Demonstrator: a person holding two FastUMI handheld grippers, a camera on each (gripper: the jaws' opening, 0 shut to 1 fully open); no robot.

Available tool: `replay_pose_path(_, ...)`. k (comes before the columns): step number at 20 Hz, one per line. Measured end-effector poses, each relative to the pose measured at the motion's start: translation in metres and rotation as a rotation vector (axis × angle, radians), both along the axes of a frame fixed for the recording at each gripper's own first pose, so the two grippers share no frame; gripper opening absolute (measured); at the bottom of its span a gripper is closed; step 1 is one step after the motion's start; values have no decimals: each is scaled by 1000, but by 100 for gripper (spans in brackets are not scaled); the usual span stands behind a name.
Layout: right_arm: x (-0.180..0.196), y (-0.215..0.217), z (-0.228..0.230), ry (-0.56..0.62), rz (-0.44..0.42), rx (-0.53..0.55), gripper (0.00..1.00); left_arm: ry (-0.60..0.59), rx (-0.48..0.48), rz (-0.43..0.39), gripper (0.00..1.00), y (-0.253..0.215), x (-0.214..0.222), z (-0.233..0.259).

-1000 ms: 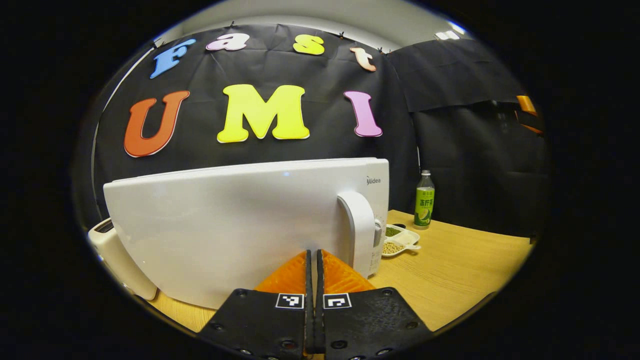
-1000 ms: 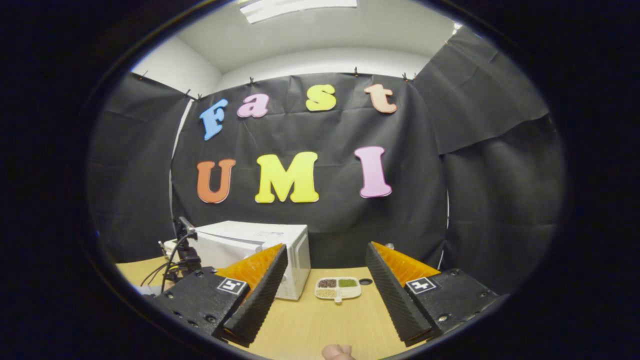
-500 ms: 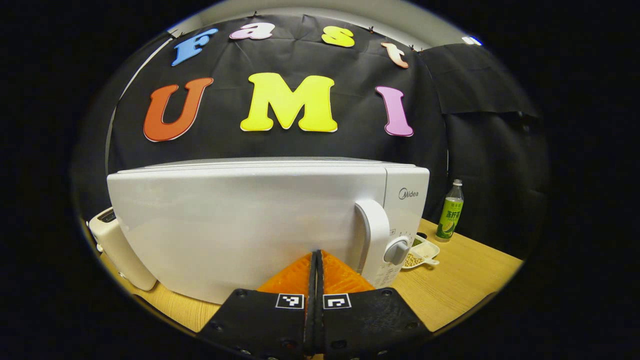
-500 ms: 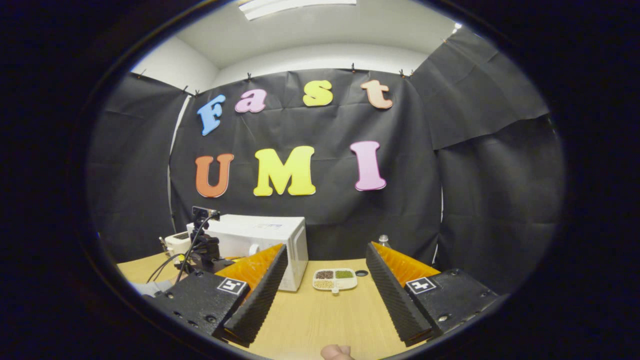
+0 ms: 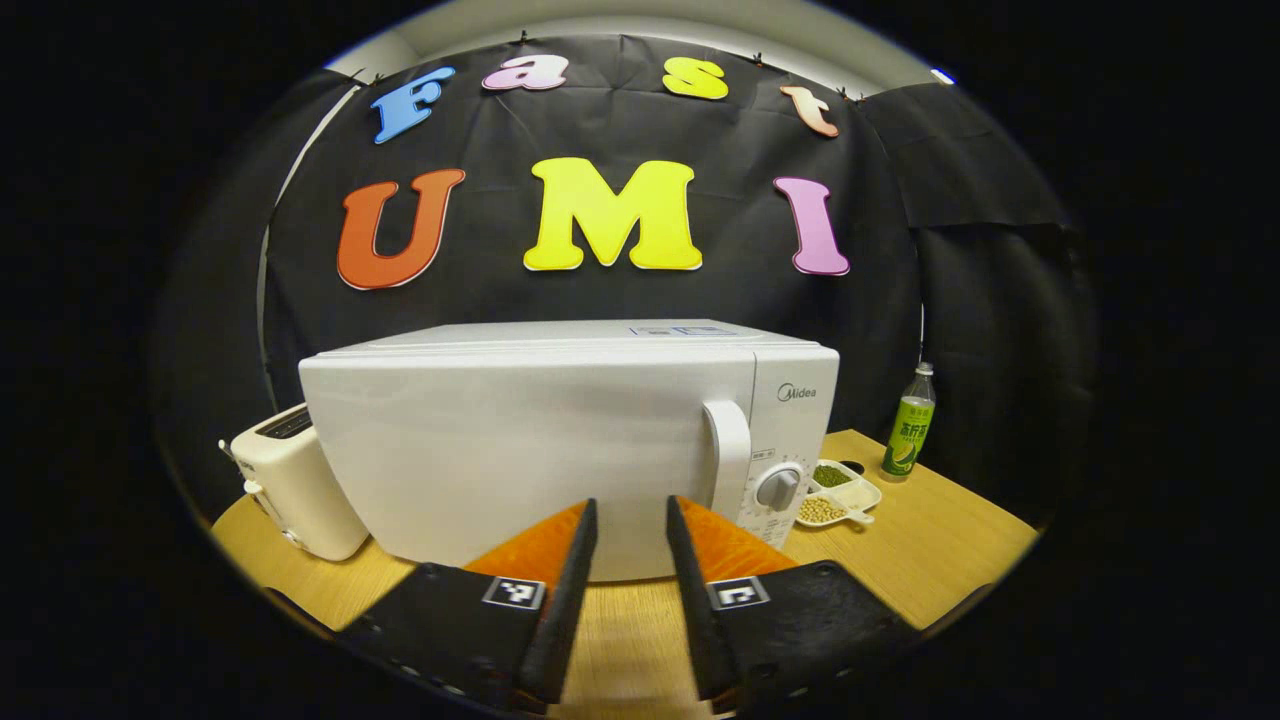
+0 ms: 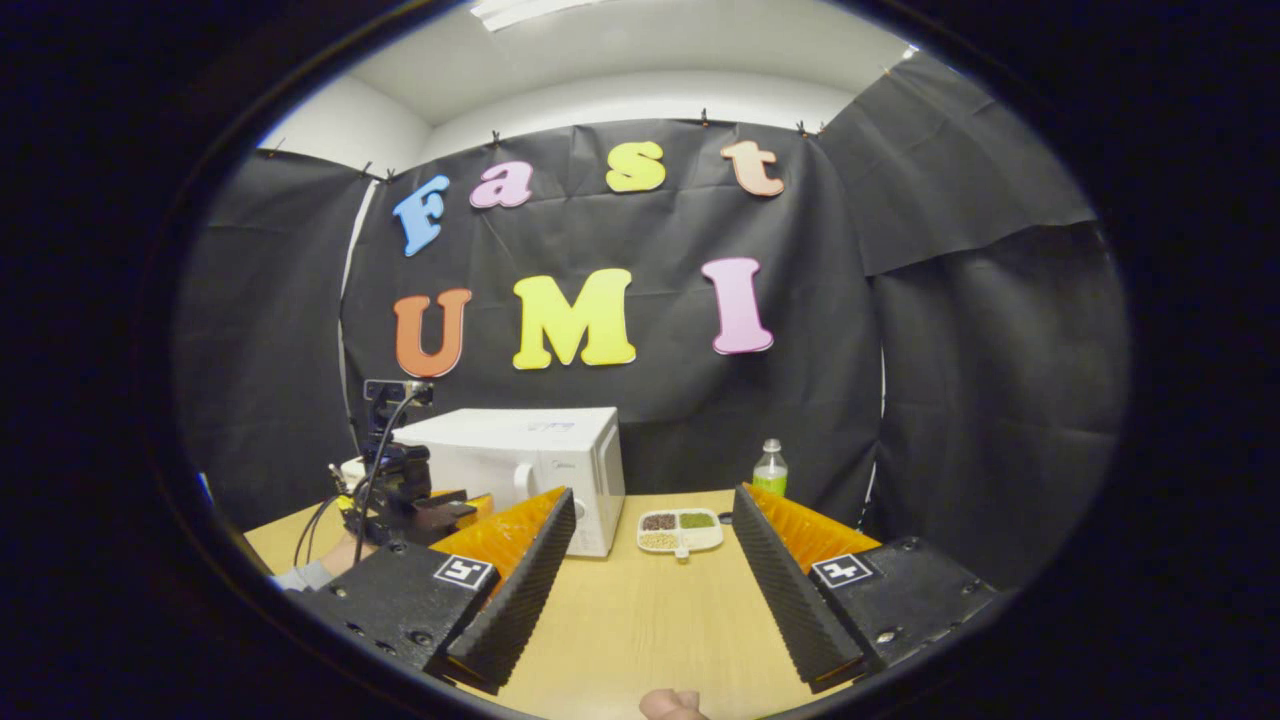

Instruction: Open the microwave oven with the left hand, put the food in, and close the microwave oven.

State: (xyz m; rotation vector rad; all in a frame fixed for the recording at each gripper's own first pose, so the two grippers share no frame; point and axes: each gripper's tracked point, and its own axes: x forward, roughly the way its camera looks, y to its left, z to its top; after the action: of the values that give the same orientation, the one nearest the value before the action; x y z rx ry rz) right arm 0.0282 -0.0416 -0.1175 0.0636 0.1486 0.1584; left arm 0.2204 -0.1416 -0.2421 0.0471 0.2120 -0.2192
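Observation:
The white microwave (image 5: 540,450) stands on the wooden table (image 5: 930,550) with its door closed; its upright handle (image 5: 728,450) and dial (image 5: 778,487) are on the right. My left gripper (image 5: 630,505) is open a little, close in front of the door and touching nothing. A white divided food tray (image 5: 835,492) with beans lies right of the microwave. In the right gripper view the microwave (image 6: 520,465) is farther off at left and the tray (image 6: 680,530) sits mid-table. My right gripper (image 6: 653,492) is open wide and holds nothing. The left gripper (image 6: 420,495) shows before the microwave.
A cream toaster (image 5: 290,480) stands left of the microwave. A green-labelled bottle (image 5: 908,425) is at the back right, behind the tray. Bare table top (image 6: 640,620) stretches between my right gripper and the tray. A sleeve (image 6: 300,575) shows at lower left.
The microwave door has swung closed. My left gripper has backed away from the door and its fingers have parted. The right gripper stays open, its view having shifted slightly.

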Motion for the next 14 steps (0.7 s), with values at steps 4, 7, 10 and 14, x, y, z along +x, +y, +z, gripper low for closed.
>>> replay_pose_path(4,-18,5,1,8,5,5,100,-5,26,39,98,11,-50,22)
replay_pose_path(7,-32,6,9,2,7,31,100,-46,-1,58,98,22,-93,59)
replay_pose_path(10,-51,2,25,-19,-6,42,92,-81,-20,86,98,38,-134,100)
replay_pose_path(14,-76,-9,58,-57,-25,57,100,-129,-10,127,98,59,-192,158)
